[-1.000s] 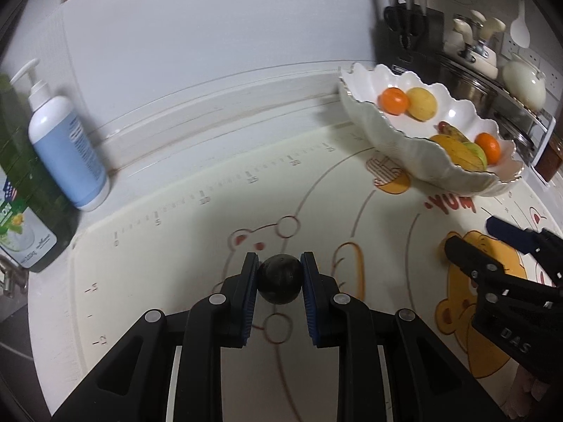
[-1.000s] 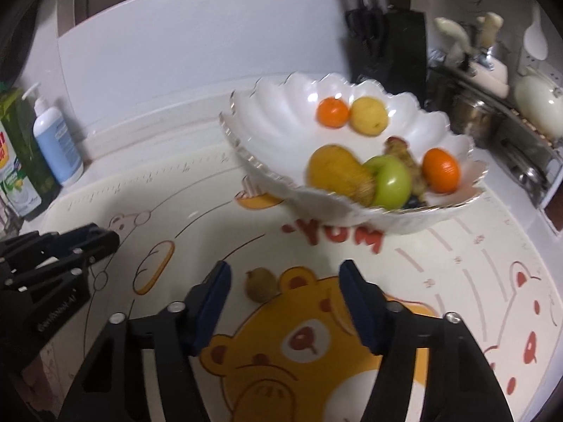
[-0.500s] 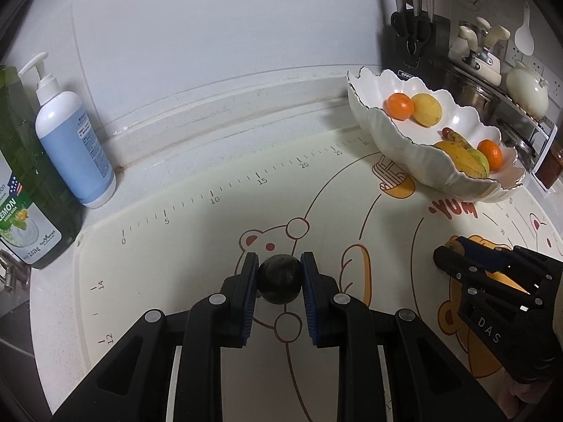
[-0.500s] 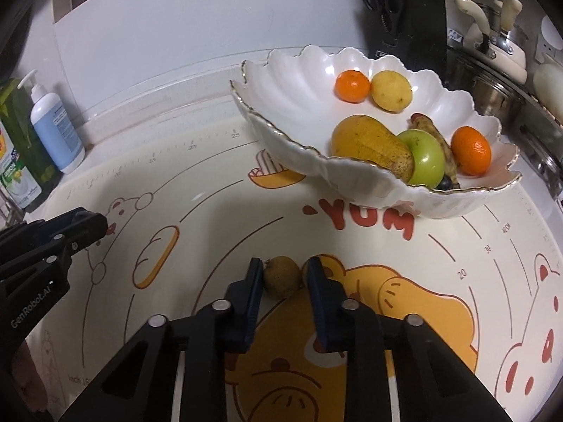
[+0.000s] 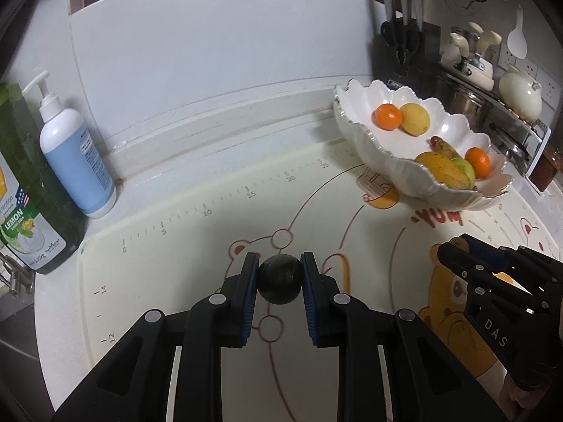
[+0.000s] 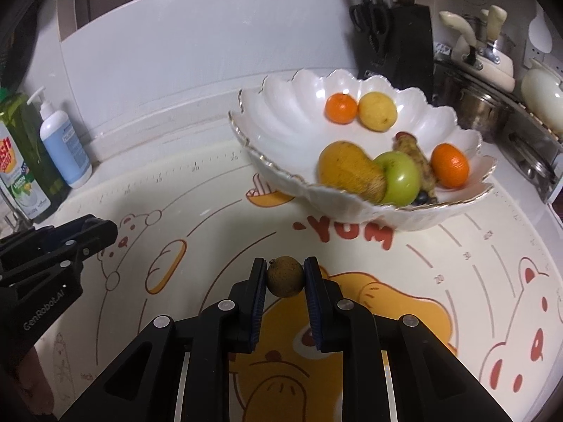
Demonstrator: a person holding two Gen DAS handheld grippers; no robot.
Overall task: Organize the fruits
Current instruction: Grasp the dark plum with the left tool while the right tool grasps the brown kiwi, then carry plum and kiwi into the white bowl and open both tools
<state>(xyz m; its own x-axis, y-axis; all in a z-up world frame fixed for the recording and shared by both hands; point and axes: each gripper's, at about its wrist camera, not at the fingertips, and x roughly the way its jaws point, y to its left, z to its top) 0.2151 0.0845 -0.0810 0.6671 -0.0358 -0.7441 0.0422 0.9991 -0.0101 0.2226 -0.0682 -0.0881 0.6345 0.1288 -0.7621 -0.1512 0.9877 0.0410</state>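
Your left gripper (image 5: 280,277) is clamped on a dark round fruit (image 5: 280,279) above the printed mat (image 5: 197,232). Your right gripper (image 6: 285,276) is clamped on a small brown fruit (image 6: 285,276) over the mat's bear drawing. The scalloped white bowl (image 6: 281,130) sits ahead to the right on the table, holding two oranges, a yellow fruit, a green apple and others.

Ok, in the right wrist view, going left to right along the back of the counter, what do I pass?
green dish soap bottle → blue pump bottle → white scalloped bowl → black knife block → steel pot → cream teapot.
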